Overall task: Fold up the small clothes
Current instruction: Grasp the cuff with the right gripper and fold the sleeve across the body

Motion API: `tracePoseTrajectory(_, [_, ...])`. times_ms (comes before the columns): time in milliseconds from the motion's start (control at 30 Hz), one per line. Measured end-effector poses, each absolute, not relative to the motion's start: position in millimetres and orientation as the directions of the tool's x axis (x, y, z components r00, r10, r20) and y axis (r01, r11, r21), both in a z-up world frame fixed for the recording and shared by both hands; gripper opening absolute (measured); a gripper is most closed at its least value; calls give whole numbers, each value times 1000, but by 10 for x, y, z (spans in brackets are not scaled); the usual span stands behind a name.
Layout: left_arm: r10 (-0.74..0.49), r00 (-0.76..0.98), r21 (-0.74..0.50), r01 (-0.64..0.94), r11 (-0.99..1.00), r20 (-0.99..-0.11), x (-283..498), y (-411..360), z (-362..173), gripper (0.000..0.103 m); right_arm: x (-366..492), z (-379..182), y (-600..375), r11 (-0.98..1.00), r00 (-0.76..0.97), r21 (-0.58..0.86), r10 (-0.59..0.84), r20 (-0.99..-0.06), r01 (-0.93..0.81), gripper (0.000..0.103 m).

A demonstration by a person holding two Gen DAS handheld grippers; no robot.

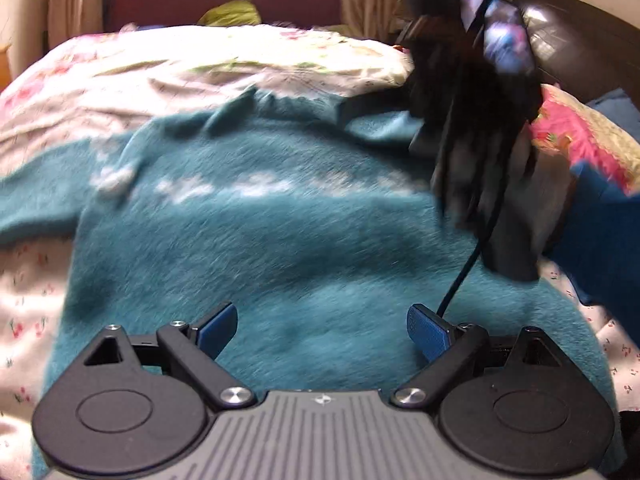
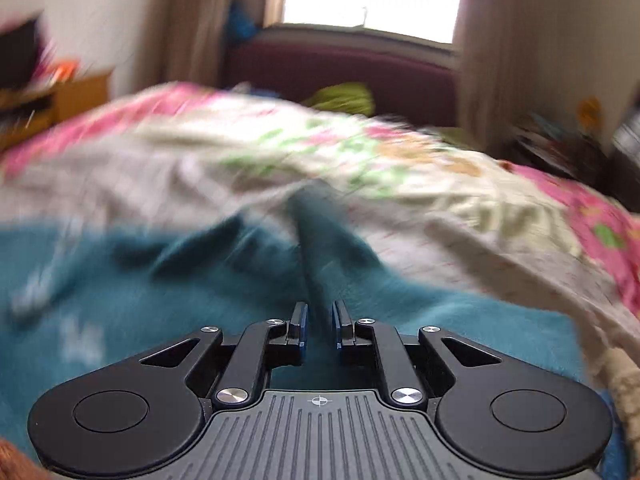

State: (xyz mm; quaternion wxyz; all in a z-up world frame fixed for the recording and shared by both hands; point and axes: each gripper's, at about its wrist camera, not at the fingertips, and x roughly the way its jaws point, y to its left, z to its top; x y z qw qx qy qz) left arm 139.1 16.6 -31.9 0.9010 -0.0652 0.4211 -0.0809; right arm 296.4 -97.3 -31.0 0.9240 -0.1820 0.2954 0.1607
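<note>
The right tool [image 2: 319,330] pinched the sweater [image 2: 160,300]; the left tool [image 1: 322,330] was wide open, empty. Next, fold toward nine o'clock.

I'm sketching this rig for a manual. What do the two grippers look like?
Both match: the left gripper and right gripper have black linkage arms on round black housings, silver screws, a ribbed grey body with a small crosshair mark, and blue pads inside the fingers. A black cable hangs from the right one.

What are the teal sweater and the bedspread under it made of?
Sweater: looks like fuzzy knit or fleece, matte; fine hairs stand off its surface. Bedspread: seems thin woven cotton, matte; floral print, soft creases. Blur leaves both uncertain.
</note>
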Motion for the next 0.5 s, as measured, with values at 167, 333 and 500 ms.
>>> tracePoseTrajectory(167, [-241,609,-240,85,967,-755,1425,291,-424,101,2853,-460,-815,850,763,-306,159,-626,-428,14])
tracePoseTrajectory(333, [-261,636,-270,85,959,-726,1405,372,-369,101,2910,-376,-904,855,796,-337,136,-589,-395,17])
tracePoseTrajectory(500, [-269,636,-297,65,953,-723,1438,449,-380,101,3120,-411,-782,811,820,-422,118,-560,-405,29])
